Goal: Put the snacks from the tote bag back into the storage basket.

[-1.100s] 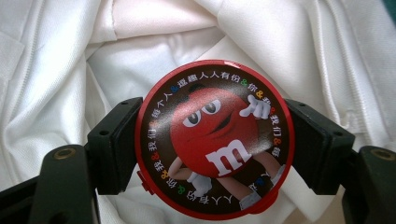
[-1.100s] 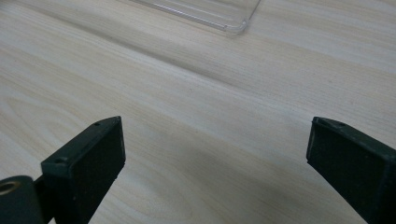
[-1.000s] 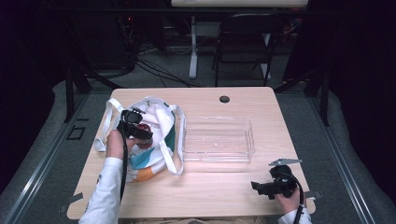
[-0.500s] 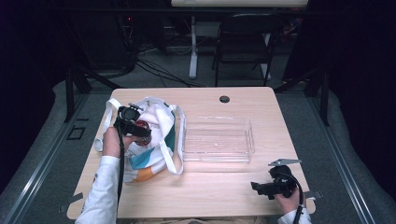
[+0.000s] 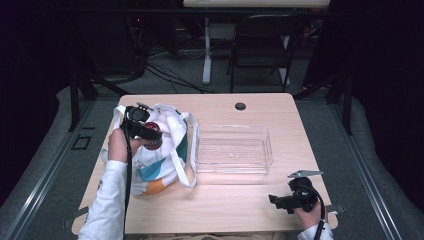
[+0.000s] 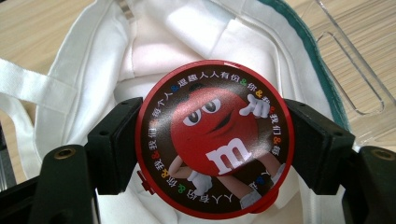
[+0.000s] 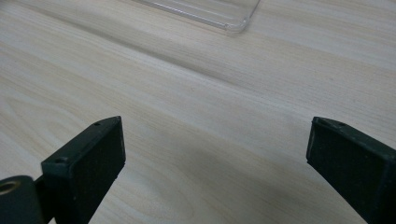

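Wooden table (image 5: 215, 200) in the high view carries a white tote bag (image 5: 160, 155) at left, with a clear tray (image 5: 232, 150) just right of it. Left gripper view: the left gripper (image 6: 212, 140) clamps a round red tin (image 6: 215, 144) over the bag's mouth. Right gripper view: the right gripper (image 7: 215, 154) gapes wide, empty, over bare wood at near right.

Bare tabletop (image 5: 225, 197): lower centre of the high view, open between bag and right gripper (image 5: 278, 201).
Clear tray (image 5: 232, 150): blocks mid-frame.
Tote bag (image 5: 162, 155): fills left side, touching tray's left edge.
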